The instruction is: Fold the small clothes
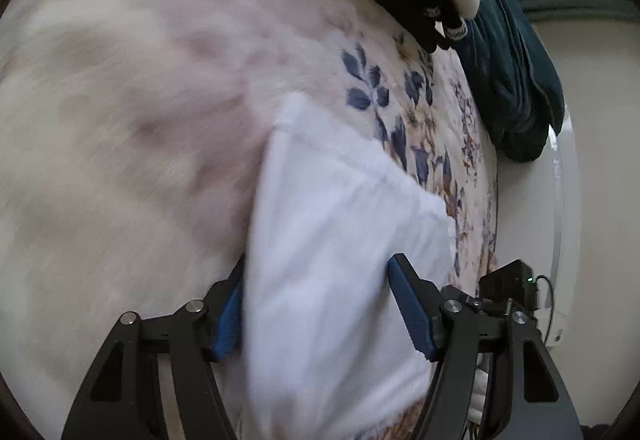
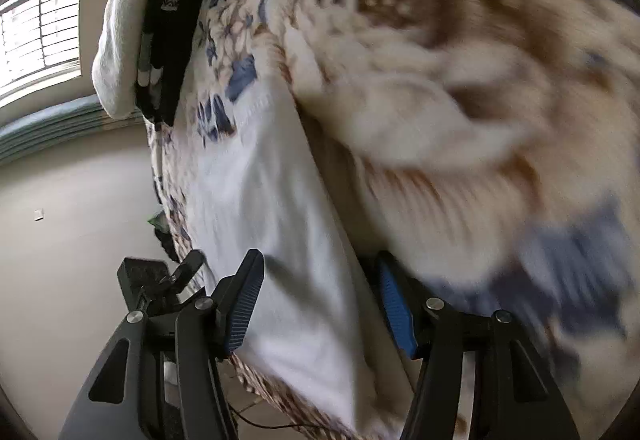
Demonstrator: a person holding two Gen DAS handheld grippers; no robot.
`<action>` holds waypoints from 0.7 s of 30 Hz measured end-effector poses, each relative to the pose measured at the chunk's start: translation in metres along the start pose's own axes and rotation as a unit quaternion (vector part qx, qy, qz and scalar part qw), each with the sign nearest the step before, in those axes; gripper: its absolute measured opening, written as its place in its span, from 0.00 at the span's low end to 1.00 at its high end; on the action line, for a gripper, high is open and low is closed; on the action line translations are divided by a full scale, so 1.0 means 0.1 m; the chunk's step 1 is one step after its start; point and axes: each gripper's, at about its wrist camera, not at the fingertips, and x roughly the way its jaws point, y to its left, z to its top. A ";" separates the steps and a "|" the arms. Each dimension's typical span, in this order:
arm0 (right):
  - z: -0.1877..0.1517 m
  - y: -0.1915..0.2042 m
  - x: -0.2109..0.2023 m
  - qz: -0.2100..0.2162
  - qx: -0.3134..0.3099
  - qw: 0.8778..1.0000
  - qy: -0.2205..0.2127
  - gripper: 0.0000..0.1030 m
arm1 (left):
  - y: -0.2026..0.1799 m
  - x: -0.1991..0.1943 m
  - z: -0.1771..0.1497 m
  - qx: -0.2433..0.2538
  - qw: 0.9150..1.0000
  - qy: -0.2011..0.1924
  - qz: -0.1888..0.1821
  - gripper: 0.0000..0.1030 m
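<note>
We held the left gripper and right gripper with jaws apart, each straddling the white garment lying on the floral blanket; farther off sat dark folded clothes

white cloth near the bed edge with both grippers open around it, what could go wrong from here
1. The white cloth lies between the open pads of the left gripper and right gripper; closing now could also pinch the floral blanket under it.
2. The cloth sits close to the bed's edge, so a tug could drag it off.
3. Both views are blurred, so grabbing the wrong layer seems likely.
</note>
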 end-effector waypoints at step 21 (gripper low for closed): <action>0.00 1.71 -0.52 0.024 -0.161 0.983 -0.080 0.14 | -1.20 -1.36 0.04 0.110 0.982 -0.150 0.018 0.11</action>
